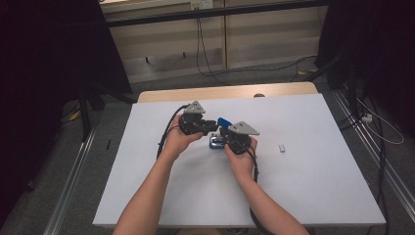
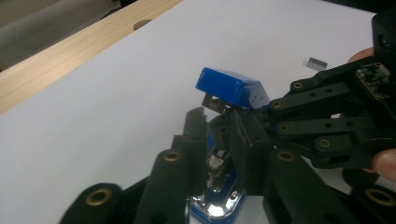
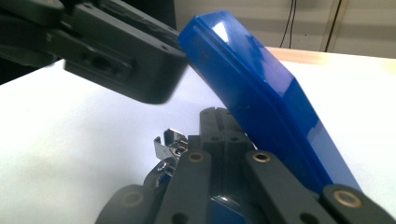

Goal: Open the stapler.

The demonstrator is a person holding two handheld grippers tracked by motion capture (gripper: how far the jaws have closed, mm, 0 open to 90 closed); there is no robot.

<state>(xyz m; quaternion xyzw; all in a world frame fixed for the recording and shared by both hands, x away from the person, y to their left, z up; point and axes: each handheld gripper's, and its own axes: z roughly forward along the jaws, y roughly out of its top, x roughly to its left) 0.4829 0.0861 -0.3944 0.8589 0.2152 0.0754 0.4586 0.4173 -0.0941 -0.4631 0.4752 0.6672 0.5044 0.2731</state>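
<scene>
A blue stapler lies open near the table's middle, its blue lid point(image 1: 224, 120) tipped up and its base point(image 1: 215, 143) on the white tabletop. In the left gripper view the lid point(image 2: 231, 87) stands above the shiny metal channel point(image 2: 215, 168), and my left gripper point(image 2: 217, 123) is shut on that channel from both sides. My right gripper point(image 2: 261, 116) comes in from the right under the lid. In the right gripper view my right gripper point(image 3: 219, 116) has its jaws pressed together with nothing visible between them, and the lid point(image 3: 261, 107) leans over its right side. A chrome part point(image 3: 167, 147) pokes out to the left.
A small pale grey strip point(image 1: 282, 148) lies on the white table point(image 1: 313, 186) right of the hands. A wooden edge point(image 1: 225, 92) with a hole runs along the far side. Cables and metal rails cross the floor beyond.
</scene>
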